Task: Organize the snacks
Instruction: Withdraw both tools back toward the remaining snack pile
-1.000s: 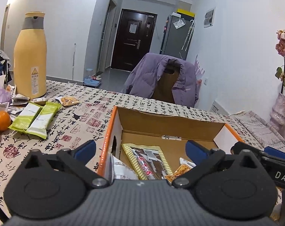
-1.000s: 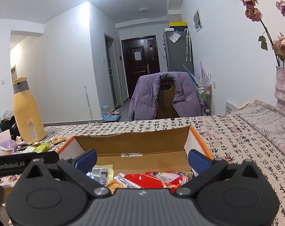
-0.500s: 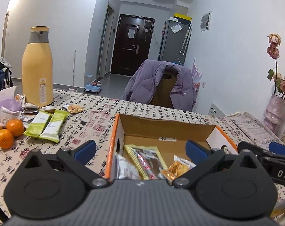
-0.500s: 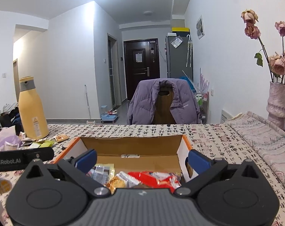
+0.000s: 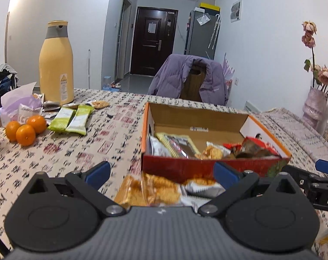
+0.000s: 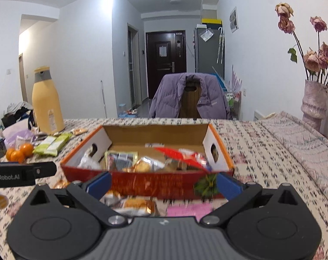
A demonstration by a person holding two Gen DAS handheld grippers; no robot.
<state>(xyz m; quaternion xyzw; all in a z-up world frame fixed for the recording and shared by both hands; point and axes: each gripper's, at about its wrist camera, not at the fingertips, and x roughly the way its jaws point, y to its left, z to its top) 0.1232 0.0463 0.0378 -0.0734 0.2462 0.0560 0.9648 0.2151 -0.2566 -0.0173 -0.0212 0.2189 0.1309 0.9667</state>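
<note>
An open cardboard box (image 5: 177,166) with red front and orange rims sits mid-table, holding several snack packets (image 5: 174,146). The same box (image 6: 146,181) fills the centre of the right wrist view. My left gripper (image 5: 161,174) is open, held back from the box's near wall, above an orange cracker packet (image 5: 151,191) and a silver packet (image 5: 204,187) lying on the cloth. My right gripper (image 6: 163,181) is open too, above a loose cracker packet (image 6: 135,204) and a pink packet (image 6: 189,209). Two green packets (image 5: 72,120) lie at the left.
A tall yellow flask (image 5: 55,62) stands at the back left, with three oranges (image 5: 25,127) and a purple tissue pack (image 5: 16,106) nearby. A vase of dried roses (image 6: 314,103) is on the right. A chair with a purple jacket (image 5: 189,80) stands beyond the table.
Both grippers have pulled back from over the box toward the near table edge. The box's red front wall and loose packets before it have come into view.
</note>
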